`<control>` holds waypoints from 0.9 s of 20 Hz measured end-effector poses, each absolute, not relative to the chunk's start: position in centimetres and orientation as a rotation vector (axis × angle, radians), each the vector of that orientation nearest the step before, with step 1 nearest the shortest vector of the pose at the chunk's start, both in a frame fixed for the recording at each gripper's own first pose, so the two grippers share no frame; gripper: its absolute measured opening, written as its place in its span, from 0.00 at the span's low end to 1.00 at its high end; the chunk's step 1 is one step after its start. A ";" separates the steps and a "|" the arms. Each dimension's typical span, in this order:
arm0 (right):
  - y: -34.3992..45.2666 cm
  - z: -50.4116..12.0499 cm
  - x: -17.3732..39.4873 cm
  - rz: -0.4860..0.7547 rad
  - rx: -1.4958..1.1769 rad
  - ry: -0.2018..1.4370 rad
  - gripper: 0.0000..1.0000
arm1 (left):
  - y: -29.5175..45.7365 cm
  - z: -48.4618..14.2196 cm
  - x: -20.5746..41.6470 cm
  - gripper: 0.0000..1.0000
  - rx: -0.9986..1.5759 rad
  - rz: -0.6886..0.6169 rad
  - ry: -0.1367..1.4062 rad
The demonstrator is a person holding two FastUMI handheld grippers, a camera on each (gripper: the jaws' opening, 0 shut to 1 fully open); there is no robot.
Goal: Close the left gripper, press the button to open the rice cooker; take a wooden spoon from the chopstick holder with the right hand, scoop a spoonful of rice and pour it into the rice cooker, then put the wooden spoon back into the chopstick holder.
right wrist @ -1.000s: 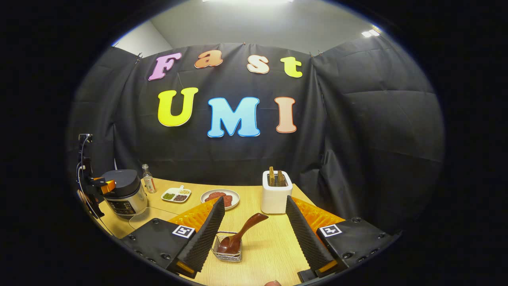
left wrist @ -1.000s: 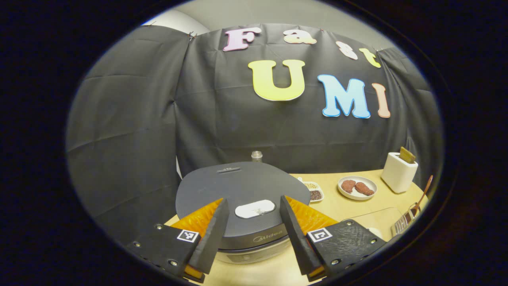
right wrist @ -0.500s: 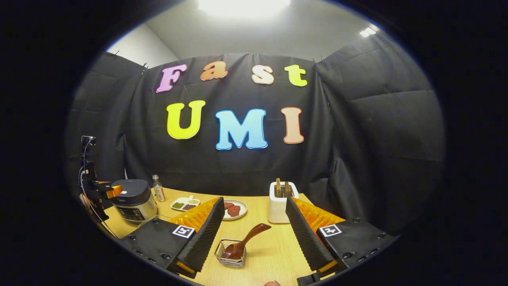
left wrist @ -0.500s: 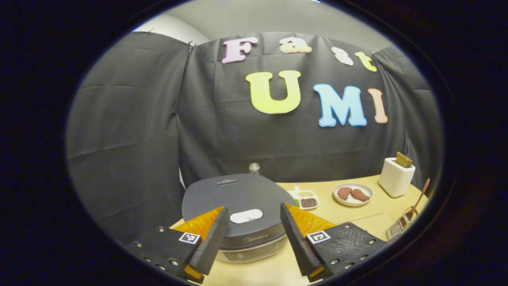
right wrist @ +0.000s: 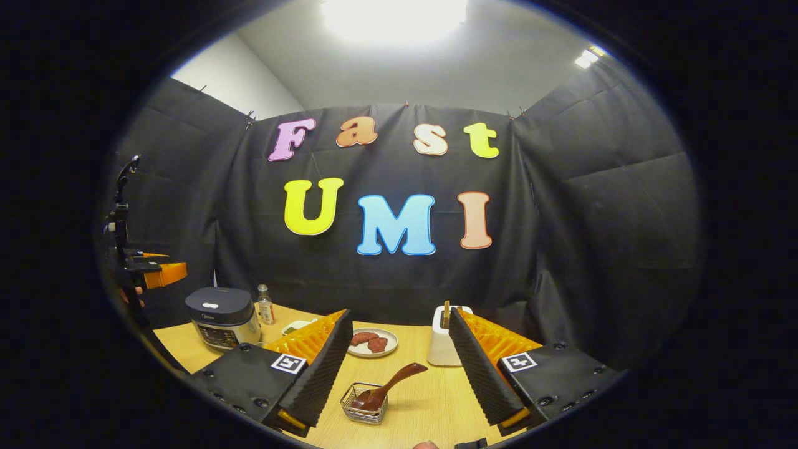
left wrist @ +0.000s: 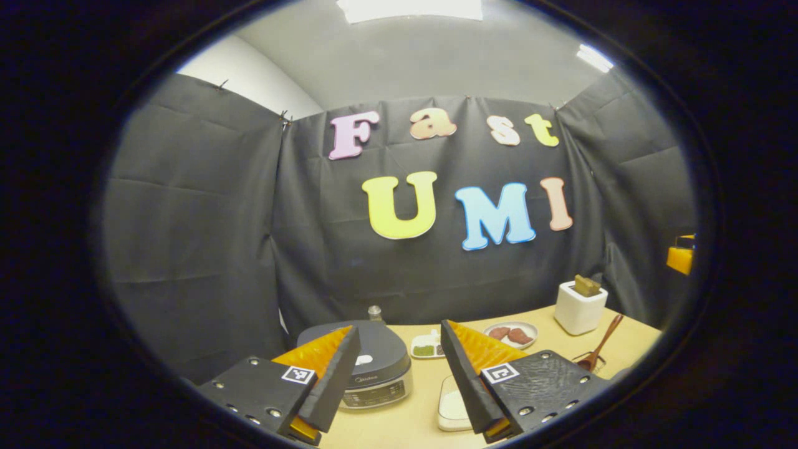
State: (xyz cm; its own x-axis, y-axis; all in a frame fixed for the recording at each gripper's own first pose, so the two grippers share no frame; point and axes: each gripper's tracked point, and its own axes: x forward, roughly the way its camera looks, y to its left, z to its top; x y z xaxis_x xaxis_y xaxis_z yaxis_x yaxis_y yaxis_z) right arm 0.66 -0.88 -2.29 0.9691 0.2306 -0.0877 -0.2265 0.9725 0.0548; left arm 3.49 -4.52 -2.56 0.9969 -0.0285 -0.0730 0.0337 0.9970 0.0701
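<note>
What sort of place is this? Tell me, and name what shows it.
Most likely a staged kitchen booth for recording, not a real kitchen: black cloth walls hang behind a wooden table set with a rice cooker, a plate of food and a wooden spoon in a wire holder.

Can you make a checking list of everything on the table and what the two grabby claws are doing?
Surface: wooden table.
Job's things: rice cooker, lid shut; wooden spoon leaning in a wire basket; clear tub of rice.
Clutter: bottle, plate of meat, sectioned dish, white holder.
Grippers: left gripper open, raised; right gripper open above the spoon.
Cables: nothing seen.
Surroundings: black cloth wall, ceiling light.
</note>
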 end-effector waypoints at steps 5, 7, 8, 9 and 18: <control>0.8 -0.8 -1.8 0.207 0.080 0.082 0.98 | -3.5 0.5 -1.1 0.81 0.053 -0.059 0.019; 1.1 -0.4 -2.9 0.187 0.089 0.073 0.98 | -2.5 0.3 -2.6 0.81 0.062 -0.059 0.019; 1.3 -0.1 -3.6 0.181 0.086 0.069 0.98 | -1.9 0.3 -3.3 0.82 0.060 -0.059 0.021; 1.5 -0.1 -4.2 0.174 0.081 0.066 0.98 | -1.6 0.3 -4.0 0.81 0.049 -0.062 0.024; 2.3 0.8 -7.3 0.153 0.073 0.059 0.98 | 0.3 1.0 -6.5 0.81 0.026 -0.068 0.011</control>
State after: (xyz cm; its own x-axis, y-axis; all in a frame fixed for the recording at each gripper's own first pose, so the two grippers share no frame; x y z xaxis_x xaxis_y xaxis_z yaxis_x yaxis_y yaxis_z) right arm -7.27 2.29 0.79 0.9865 0.1547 -0.0533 -0.1504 0.9856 0.0768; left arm -6.51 0.26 1.04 0.9977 -0.0673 -0.0119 0.0676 0.9974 0.0257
